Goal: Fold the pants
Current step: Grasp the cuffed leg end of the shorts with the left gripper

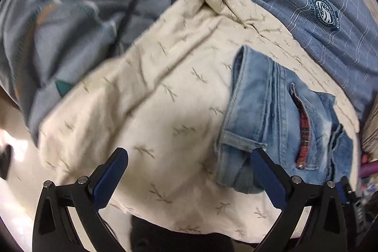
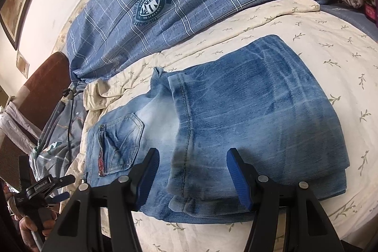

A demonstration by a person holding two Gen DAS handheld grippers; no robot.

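Two covers share the bed: a cream leaf-print sheet (image 2: 307,44) with bare room all round the folded jeans (image 2: 248,110) lying on it, and a blue plaid quilt (image 2: 189,4) along its far edge. Right gripper (image 2: 192,171) and left gripper (image 1: 189,171) gape wide, holding nothing.

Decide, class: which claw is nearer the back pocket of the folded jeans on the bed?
Probably left. The left claw hangs open off the pocket end of the jeans, just beside it. The right claw hangs open over the folded legs, further along.
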